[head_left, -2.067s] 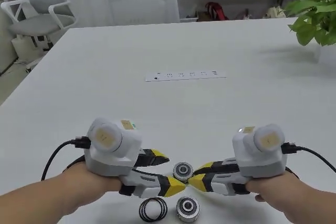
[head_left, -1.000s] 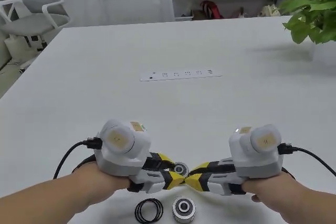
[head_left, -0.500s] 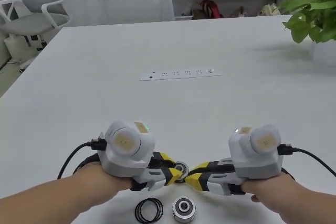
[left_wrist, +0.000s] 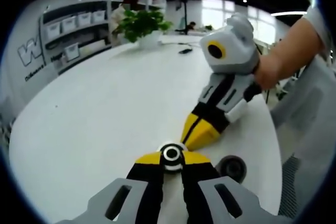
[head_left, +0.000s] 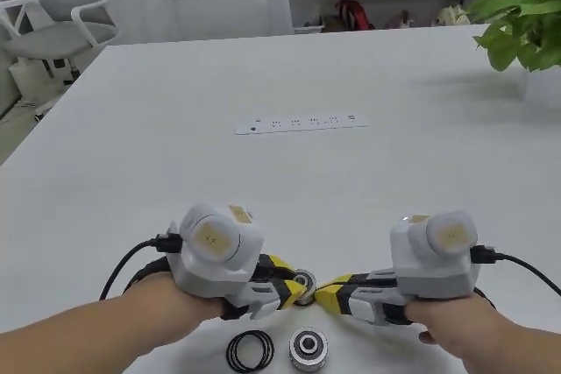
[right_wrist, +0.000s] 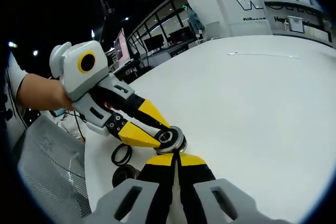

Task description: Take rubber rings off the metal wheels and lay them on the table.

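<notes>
Two grippers meet at one small metal wheel [head_left: 302,284], and I give every place from this wheel. The left gripper [head_left: 282,292] pinches it: in the left gripper view its yellow tips sit on both sides of the wheel, with the wheel's face turned to the camera. I judge it is held so in order to fix the wheel and to leave its rim free for the other tool. The right gripper [head_left: 326,295] comes from the opposite side. Its jaws are pressed together into one narrow point just beside the rim of the wheel, perhaps touching it; whether a ring is caught between them I cannot tell. A closed, thin point is probably the way to get under a rubber ring and roll it off. Nearer to the person than the wheel, a small pile of black rubber rings [head_left: 250,350] lies flat on the table [head_left: 263,190], and just beside the pile lies a second wheel [head_left: 308,348]. So the work seems partly done; whether the held wheel carries a ring, the pictures are too small to show.
</notes>
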The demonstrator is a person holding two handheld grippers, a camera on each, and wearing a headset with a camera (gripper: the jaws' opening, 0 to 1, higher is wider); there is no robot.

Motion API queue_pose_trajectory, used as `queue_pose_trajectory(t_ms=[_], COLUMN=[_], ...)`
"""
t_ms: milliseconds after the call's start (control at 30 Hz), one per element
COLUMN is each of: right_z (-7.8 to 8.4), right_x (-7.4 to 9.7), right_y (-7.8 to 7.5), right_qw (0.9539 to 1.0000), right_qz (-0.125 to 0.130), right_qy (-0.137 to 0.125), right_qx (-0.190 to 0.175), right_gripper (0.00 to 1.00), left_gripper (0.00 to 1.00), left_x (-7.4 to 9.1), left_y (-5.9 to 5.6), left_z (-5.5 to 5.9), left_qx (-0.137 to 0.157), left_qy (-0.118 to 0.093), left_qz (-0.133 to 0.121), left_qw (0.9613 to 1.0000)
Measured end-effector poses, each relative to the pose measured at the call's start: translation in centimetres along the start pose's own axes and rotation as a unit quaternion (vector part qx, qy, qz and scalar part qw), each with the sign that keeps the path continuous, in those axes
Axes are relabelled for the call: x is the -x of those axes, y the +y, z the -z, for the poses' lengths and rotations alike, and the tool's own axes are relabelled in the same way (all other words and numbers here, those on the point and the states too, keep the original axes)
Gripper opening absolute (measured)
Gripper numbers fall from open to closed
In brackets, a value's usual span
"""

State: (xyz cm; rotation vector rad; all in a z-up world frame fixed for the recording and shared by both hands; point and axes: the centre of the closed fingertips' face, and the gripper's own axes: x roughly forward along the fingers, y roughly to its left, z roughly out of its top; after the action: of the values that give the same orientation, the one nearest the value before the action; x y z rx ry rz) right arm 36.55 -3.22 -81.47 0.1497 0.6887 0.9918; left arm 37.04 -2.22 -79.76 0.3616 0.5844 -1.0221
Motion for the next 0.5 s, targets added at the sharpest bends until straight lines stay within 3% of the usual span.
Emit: queue_pose_trajectory(t_ms=[133, 200, 300, 500], right_z=[-0.1, -0.3, -1.1, -1.2], right_x=[0.4, 0.6, 0.9, 0.9], right_y=[-0.3, -0.5, -0.5, -0.5], right_qw=[0.9984, 0.9976, 0.9939, 0.9919], right_qz=[-0.004, -0.006, -0.009, -0.006], right_qy=[-0.021, -0.029, -0.052, -0.058], right_qx=[-0.052, -0.062, -0.096, -0.113], right_gripper=[0.00, 0.00, 0.00, 0.00], left_gripper=[0.12, 0.12, 0.12, 0.12], left_x=[0.0, -0.1, -0.1, -0.1], left_y=[0.0, 0.0, 0.0, 0.0], left_z=[0.0, 0.0, 0.0, 0.0], left_qx=[-0.004, -0.005, -0.004, -0.006], left_qy=[0.003, 0.004, 0.005, 0.010], left_qz=[-0.004, -0.006, -0.007, -0.014], left_qw=[1.0000, 1.0000, 1.0000, 0.9998])
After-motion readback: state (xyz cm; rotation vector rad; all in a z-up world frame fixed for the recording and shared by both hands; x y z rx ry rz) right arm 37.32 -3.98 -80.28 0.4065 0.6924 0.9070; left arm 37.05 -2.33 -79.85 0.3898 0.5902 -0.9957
